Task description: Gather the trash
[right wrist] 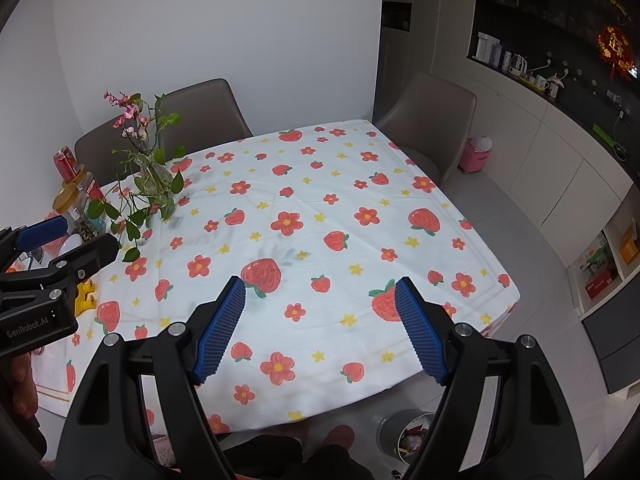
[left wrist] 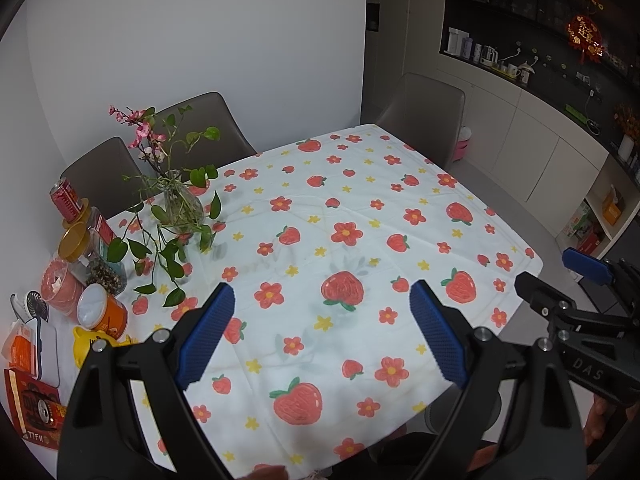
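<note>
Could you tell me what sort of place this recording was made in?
Most likely a home dining area beside a kitchen: a table in a strawberry-print tablecloth with padded chairs around it, a flower vase, and a counter with kettle and mugs along the wall.

Two hand-held claws of matte black plastic. Left claw (left wrist: 322, 334): two broad, arched black arms, each with a triangular cut-out, tipped with blue ribbed rubber pads (left wrist: 206, 338); round silver screw heads (left wrist: 161, 335) at the pivots. Right claw (right wrist: 320, 330): same build, blue ridged pads (right wrist: 420, 332) on black fingers, silver screws (right wrist: 463, 329) on the joints. Seen sidelong from the neighbouring camera: black linkage bars, small bolts, grey lettering "GenRobot.AI" (right wrist: 28, 323) on the left body, "DAS" (left wrist: 587, 369) on the right body. Dark clothing (right wrist: 280, 458) along the lower edge.
</note>
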Demonstrator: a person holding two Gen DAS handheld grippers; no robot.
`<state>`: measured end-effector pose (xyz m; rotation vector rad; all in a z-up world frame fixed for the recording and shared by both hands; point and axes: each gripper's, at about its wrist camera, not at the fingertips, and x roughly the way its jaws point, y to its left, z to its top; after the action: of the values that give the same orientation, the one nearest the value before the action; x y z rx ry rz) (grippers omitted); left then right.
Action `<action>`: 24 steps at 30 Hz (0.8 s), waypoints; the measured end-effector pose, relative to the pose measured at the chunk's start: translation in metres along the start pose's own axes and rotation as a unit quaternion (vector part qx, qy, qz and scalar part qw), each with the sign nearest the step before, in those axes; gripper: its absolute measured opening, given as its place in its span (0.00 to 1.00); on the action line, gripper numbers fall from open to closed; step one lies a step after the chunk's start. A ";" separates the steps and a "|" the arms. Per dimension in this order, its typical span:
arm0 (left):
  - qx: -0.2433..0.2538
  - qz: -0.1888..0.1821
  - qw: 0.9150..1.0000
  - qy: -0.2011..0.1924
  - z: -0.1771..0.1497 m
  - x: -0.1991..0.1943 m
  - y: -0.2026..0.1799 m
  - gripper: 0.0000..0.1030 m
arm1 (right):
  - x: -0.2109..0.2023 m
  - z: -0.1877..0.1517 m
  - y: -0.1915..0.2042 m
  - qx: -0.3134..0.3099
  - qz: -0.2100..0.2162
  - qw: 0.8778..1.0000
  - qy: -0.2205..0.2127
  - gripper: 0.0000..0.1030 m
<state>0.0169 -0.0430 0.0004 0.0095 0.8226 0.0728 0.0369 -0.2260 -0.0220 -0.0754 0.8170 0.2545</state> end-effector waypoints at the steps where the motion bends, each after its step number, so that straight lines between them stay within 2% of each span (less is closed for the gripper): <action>1: 0.000 0.000 1.000 0.000 0.000 0.000 -0.001 0.86 | 0.000 0.000 0.000 0.001 -0.001 1.000 0.000 0.72; 24: -0.009 -0.014 1.000 -0.004 0.008 -0.001 0.002 0.86 | -0.001 0.001 -0.002 0.003 -0.001 1.000 -0.002 0.72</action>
<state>0.0214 -0.0406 0.0065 -0.0184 0.8148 0.0538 0.0372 -0.2279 -0.0211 -0.0702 0.8128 0.2500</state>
